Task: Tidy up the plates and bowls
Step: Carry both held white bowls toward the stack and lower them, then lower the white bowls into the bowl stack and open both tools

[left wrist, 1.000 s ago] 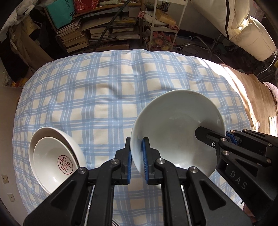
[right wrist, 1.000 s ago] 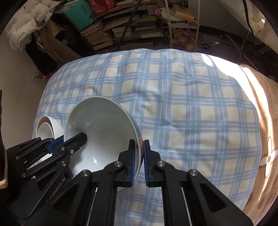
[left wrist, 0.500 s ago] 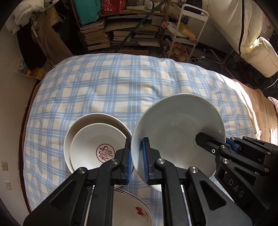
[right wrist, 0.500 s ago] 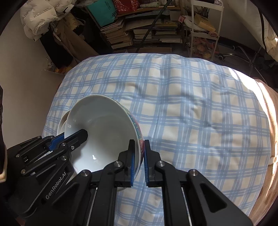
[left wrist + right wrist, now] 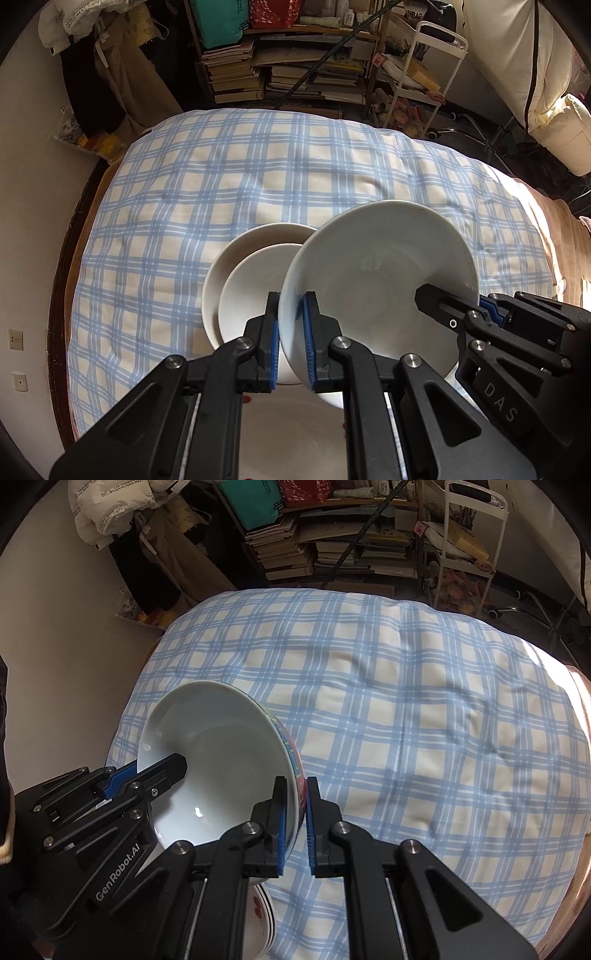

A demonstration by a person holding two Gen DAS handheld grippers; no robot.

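Checked cloth (image 5: 258, 177) covers the table. Above it, tilted, hangs a large white bowl (image 5: 380, 269), over two nested bowls (image 5: 251, 273). Left gripper (image 5: 291, 328) and right gripper (image 5: 295, 812) each pinch opposite rims, nearly closed. Glazed ceramic looks stiff, slippery, breakable; rims suit gripping.

- A round table (image 5: 59, 295) carries a blue-and-white checked cloth (image 5: 258, 177).
- Two nested cream bowls (image 5: 236, 273) sit on the cloth.
- Plates with red print (image 5: 264, 919) lie just nearer than those bowls.
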